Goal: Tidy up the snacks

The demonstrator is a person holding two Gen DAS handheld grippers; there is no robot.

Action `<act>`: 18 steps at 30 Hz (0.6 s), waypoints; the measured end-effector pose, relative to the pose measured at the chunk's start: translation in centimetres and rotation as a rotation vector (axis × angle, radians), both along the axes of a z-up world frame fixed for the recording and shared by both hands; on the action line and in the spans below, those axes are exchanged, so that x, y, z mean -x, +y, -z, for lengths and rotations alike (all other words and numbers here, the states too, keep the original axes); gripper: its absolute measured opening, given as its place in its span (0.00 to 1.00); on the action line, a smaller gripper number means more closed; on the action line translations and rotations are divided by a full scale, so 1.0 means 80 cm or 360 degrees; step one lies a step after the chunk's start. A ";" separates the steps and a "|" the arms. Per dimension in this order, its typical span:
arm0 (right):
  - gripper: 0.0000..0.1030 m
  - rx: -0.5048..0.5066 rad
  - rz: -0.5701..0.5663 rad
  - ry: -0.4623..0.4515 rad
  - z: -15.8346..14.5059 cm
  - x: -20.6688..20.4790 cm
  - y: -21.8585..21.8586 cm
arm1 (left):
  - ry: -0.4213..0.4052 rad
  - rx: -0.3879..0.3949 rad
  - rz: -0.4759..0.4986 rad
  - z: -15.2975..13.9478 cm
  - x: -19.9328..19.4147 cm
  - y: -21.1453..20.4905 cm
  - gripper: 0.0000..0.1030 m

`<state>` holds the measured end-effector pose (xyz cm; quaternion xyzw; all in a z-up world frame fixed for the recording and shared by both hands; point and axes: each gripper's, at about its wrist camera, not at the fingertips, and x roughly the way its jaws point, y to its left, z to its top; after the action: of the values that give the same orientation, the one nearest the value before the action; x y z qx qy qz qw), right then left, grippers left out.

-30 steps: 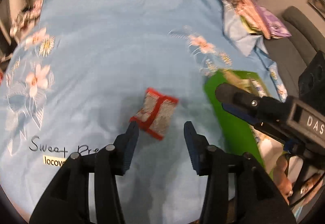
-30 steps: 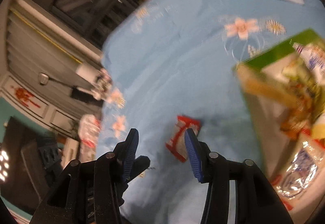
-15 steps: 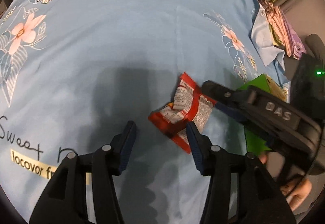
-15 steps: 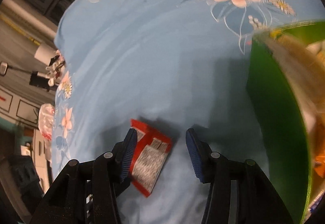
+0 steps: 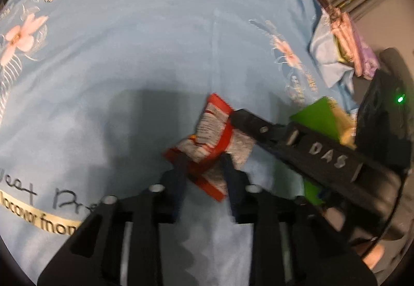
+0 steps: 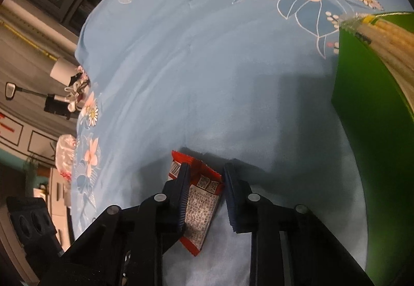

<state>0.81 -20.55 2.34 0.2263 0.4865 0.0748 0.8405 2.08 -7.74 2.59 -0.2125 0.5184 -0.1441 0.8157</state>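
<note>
1. Both grippers angle steeply down at the light-blue floral bedsheet (image 5: 145, 58), meeting over one red snack packet (image 5: 212, 141).
2. The left gripper (image 5: 203, 170), jaws just closed, is clenched on the packet's near end.
3. The right gripper (image 6: 205, 188), jaws just narrowed, straddles the packet's far end; whether both pads press is unclear.
4. The green snack box (image 6: 367, 109) is cut off at the frame edge.

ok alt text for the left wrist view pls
Left tool shut on a red and white snack packet lying on a light blue floral cloth; the right tool grips the packet's far side, beside a green box.
</note>
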 end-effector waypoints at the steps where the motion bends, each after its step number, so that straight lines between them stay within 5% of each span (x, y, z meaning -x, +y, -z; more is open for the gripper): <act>1: 0.26 0.0008 -0.0001 -0.0003 -0.002 0.003 0.000 | -0.0016 -0.0020 0.0001 -0.003 0.001 -0.003 0.19; 18: 0.12 -0.0151 -0.0093 -0.0174 -0.035 0.029 0.019 | -0.0157 -0.0057 0.0055 -0.039 0.017 -0.018 0.19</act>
<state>-1.49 -19.05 5.14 0.2472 0.4421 0.1345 0.8517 0.76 -9.20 5.72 -0.1815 0.4838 -0.1591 0.8412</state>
